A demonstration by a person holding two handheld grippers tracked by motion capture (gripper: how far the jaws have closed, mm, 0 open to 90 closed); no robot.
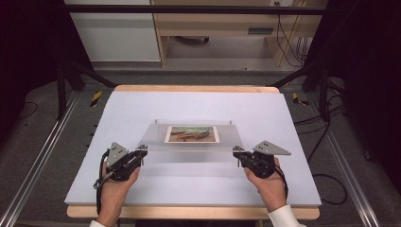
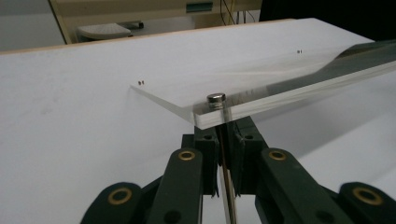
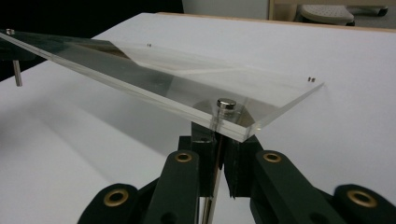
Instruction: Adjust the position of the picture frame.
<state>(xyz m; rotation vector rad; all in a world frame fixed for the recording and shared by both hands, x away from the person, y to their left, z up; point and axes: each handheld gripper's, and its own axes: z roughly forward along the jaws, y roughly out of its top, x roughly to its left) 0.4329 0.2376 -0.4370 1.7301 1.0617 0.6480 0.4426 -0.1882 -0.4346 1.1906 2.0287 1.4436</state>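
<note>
The clear frame (image 1: 191,136), a picture (image 1: 192,134) sandwiched inside, hangs tilted over the middle of the white table (image 1: 142,189), near edge raised, far edge seemingly resting on it. The left gripper (image 1: 142,150) and right gripper (image 1: 236,151) each clamp a metal leg under a near corner. Moving both together at one height should keep the frame from twisting or slipping.
</note>
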